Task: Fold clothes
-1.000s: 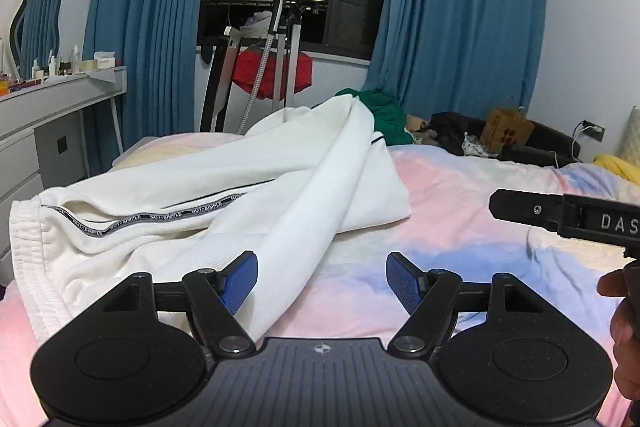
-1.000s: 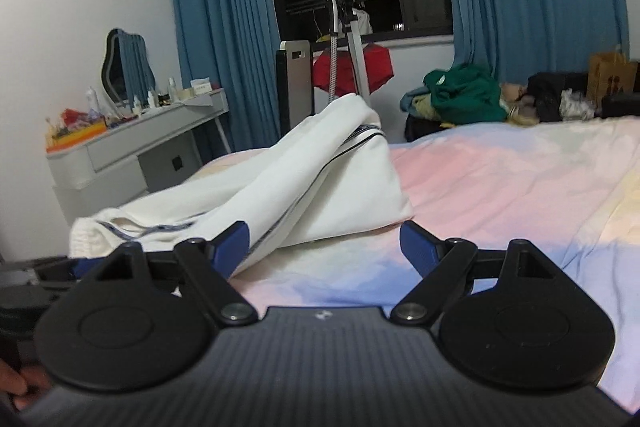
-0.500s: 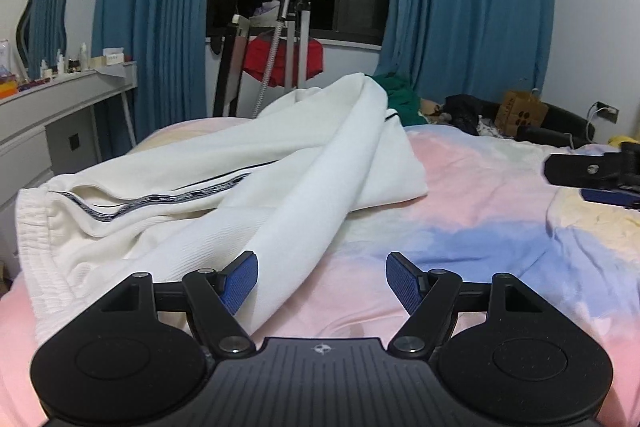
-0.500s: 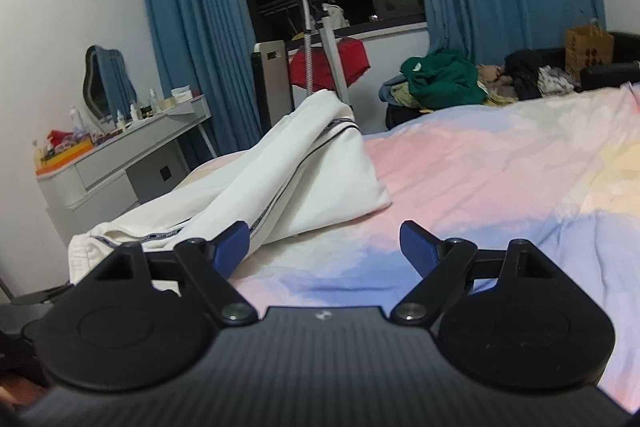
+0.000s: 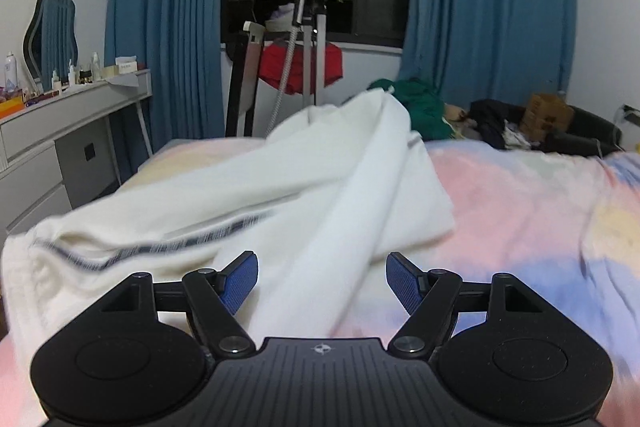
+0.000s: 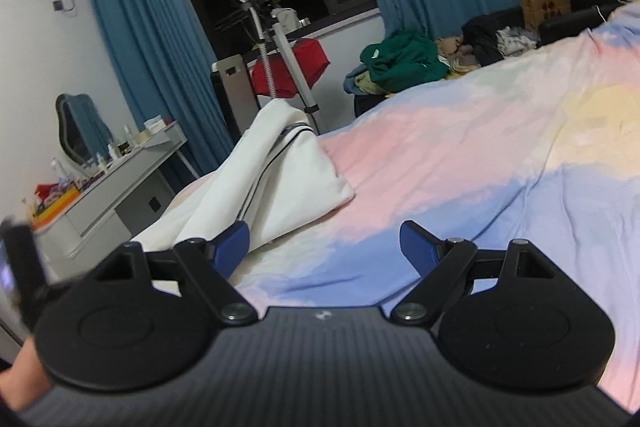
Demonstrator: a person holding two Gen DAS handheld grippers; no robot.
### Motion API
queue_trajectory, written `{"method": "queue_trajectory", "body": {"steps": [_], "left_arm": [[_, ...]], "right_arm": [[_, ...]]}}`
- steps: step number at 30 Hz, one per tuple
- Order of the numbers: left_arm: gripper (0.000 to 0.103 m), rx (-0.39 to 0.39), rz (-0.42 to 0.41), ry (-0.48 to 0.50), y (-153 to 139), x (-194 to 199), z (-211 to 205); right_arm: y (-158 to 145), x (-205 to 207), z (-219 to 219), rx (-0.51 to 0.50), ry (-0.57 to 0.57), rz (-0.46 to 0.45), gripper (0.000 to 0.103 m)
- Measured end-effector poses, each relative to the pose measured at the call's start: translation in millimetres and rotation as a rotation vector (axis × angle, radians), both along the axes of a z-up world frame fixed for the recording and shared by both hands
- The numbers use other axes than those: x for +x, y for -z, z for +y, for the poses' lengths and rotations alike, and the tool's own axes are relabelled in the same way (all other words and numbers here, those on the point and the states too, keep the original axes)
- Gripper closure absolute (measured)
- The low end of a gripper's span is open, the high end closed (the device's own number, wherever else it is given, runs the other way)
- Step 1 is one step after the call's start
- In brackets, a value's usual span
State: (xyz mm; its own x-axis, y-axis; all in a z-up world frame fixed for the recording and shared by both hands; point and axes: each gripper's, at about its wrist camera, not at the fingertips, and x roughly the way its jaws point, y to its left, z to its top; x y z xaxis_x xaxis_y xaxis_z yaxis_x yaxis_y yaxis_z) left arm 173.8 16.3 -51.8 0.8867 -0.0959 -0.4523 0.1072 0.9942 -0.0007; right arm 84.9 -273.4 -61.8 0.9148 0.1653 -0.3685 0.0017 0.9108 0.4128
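White trousers (image 5: pixel 304 187) with a dark printed side stripe lie crumpled on the pastel bed sheet (image 5: pixel 520 219); their waistband is at the near left, a leg runs toward the window. My left gripper (image 5: pixel 322 277) hovers open just above the near leg fabric, nothing between its blue pads. In the right wrist view the same trousers (image 6: pixel 276 179) lie to the left. My right gripper (image 6: pixel 325 242) is open over bare sheet (image 6: pixel 460 163), its left finger (image 6: pixel 234 239) overlapping the trouser edge in the picture. Part of the left gripper (image 6: pixel 18 267) shows at the far left.
A grey dressing table (image 5: pixel 60 131) with bottles and a mirror stands left of the bed. Beyond the bed's far edge are a garment steamer stand (image 5: pixel 306 39) with a red bag, a green clothes pile (image 5: pixel 420 103), dark clothes and a cardboard box (image 5: pixel 548 111). A hand (image 6: pixel 20 379) is at bottom left.
Both grippers have moved forward and lower over the bed. The right gripper has swung rightward and tilted, and has left the left wrist view. Both stay open.
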Motion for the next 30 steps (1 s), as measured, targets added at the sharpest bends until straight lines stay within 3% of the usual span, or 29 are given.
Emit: {"method": "queue_trajectory", "body": {"steps": [7,11,17,20,21,22,25,30], "left_arm": [[0.026,0.093,-0.1,0.029,-14,89,-65],[0.027,0.141,-0.108,0.057,-10,142,-110],[0.028,0.328,-0.151,0.001,5,208,-168],[0.042,0.406,-0.148,0.003,14,226,-189],[0.051,0.423,-0.154,0.012,16,228,-193],[0.067,0.44,-0.151,0.023,18,229,-197],[0.093,0.483,-0.131,0.023,21,224,-201],[0.098,0.459,-0.168,0.076,3,173,-194]], "right_arm": [[15,10,-11,0.063,0.005,0.04,0.019],[24,20,-16,0.089,0.008,0.065,0.019],[37,35,-23,0.116,0.034,0.089,0.019],[43,41,-21,0.082,0.042,0.101,0.019],[45,43,-20,0.088,0.038,0.108,0.019],[47,45,-20,0.095,0.035,0.116,0.019],[47,46,-19,0.093,0.031,0.12,0.019],[45,40,-19,0.096,0.027,0.109,0.019]]}}
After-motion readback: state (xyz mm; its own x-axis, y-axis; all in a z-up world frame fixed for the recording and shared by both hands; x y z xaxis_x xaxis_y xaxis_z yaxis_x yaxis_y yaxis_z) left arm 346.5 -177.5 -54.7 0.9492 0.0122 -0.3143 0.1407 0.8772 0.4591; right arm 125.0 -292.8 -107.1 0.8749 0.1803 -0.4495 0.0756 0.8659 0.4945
